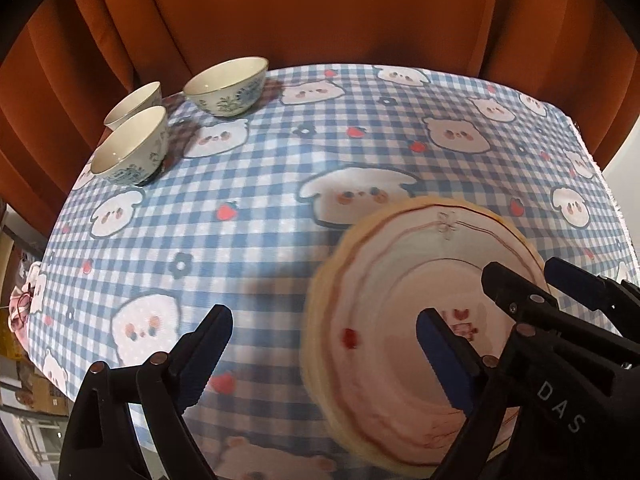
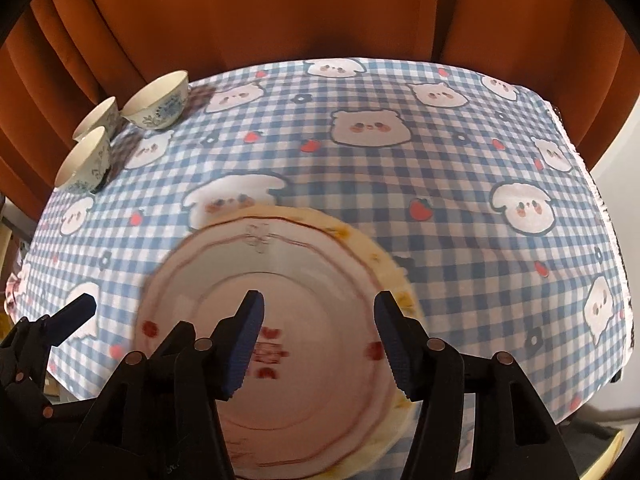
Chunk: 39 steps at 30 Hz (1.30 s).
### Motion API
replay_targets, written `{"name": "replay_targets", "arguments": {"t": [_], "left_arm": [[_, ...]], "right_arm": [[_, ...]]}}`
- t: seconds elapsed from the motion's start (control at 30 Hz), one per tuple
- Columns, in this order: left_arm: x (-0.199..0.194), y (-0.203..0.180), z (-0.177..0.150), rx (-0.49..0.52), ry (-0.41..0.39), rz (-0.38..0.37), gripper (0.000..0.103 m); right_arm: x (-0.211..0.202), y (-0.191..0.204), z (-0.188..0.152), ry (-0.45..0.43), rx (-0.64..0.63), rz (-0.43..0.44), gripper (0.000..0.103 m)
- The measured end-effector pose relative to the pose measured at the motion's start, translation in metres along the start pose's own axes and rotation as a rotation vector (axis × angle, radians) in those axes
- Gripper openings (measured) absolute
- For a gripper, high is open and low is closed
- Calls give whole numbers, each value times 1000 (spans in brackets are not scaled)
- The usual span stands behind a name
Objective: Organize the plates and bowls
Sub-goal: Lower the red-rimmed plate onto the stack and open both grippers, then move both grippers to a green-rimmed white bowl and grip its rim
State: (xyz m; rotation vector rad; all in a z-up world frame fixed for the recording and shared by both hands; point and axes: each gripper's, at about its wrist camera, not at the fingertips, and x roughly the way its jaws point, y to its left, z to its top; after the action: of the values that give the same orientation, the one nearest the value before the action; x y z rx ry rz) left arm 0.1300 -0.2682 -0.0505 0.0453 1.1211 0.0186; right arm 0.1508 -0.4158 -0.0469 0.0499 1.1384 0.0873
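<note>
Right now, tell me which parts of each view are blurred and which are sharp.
Left wrist view: the plates are smeared, the three bowls sharp. Right wrist view: the plates are blurred again, the tablecloth stays crisp, its edges bent by fisheye.

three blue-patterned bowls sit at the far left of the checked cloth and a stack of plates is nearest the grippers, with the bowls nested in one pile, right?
Not quite. The three bowls stand side by side, not nested; the left wrist view shows each one separately. The rest holds: they sit far left on the checked cloth, and the plates lie nearest the grippers.
</note>
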Motion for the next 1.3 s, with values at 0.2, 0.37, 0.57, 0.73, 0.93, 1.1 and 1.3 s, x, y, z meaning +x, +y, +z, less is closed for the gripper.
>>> {"name": "replay_targets", "arguments": {"t": [0.2,0.37,0.57,0.73,0.93,1.1,1.3], "left_arm": [[-4,49,7,22,-6,-11,92],[-3,99,13,23,-12,-8,92],[4,156,20,40,-23,-27,92],[11,201,34,30,-53,-16,92],[19,239,63,14,-76,-13,92],[29,260,90,-2,-87,-30,86],[44,283,123,-46,-122,20,84]], "right_arm": [[-4,47,4,-6,24,-16,61],[-3,100,9,-10,36,-20,61],[6,159,15,-18,44,-24,70],[16,208,23,-55,55,-41,72],[23,247,50,-103,57,-27,72],[34,271,81,-118,41,-35,81],[50,302,122,-111,-42,-11,83]]}}
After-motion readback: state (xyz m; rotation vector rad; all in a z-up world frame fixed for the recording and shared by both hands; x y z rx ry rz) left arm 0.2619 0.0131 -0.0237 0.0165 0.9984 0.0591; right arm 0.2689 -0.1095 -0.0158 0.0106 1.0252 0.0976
